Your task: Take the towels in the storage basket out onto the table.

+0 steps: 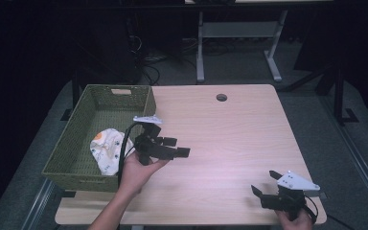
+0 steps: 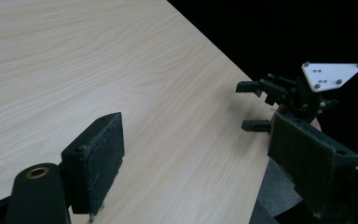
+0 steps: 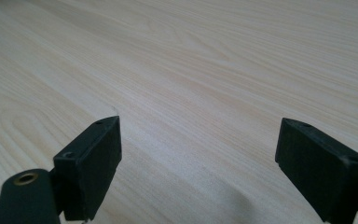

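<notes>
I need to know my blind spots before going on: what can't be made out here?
- Cloth in the basket, high view: its near end is behind the basket's front wall and the left gripper; its print is too small to read.
- Right gripper, high view: the hand holding it is cut off by the bottom edge.

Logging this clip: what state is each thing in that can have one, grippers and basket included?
Left gripper: open, holding nothing, held above the table beside the basket.
Right gripper: open, holding nothing, near the table's front right corner.
Green basket: upright on the table's left edge, holds one bundle.
Patterned cloth bundle: crumpled, lying in the basket.
Table: bare wooden top.
</notes>
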A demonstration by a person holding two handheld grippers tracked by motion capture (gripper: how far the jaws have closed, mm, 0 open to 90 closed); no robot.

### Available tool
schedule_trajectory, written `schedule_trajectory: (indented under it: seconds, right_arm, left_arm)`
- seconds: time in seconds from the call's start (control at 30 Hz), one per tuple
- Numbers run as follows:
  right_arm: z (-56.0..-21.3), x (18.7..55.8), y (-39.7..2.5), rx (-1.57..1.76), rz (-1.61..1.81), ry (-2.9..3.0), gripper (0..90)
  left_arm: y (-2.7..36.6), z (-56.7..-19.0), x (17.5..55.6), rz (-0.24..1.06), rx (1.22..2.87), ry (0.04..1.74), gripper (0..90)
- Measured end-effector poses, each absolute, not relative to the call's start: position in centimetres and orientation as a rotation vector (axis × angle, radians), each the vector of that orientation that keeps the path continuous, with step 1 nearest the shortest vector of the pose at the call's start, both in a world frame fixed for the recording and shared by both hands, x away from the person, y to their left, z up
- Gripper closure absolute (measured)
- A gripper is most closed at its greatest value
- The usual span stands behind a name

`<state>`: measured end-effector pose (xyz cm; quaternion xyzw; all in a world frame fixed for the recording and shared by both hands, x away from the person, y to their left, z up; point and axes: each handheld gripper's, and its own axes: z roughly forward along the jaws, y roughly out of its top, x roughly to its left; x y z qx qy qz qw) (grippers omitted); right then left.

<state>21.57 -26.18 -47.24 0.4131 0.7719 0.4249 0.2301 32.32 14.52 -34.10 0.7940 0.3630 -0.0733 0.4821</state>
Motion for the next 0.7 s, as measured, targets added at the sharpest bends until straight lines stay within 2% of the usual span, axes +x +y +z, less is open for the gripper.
schedule_trajectory:
  seconds: [0.4, 0.7]
  right_arm:
    - [-47.2, 21.5, -26.3, 1.147, 1.164, 2.118, 14.0]
    - [-47.2, 21.5, -26.3, 1.141, 1.160, 2.121, 14.0]
  left_arm:
    - [18.3, -33.1, 33.5, -0.283, 1.845, 0.921, 17.1]
    - [21.1, -32.4, 34.1, -0.287, 1.793, 0.944, 17.3]
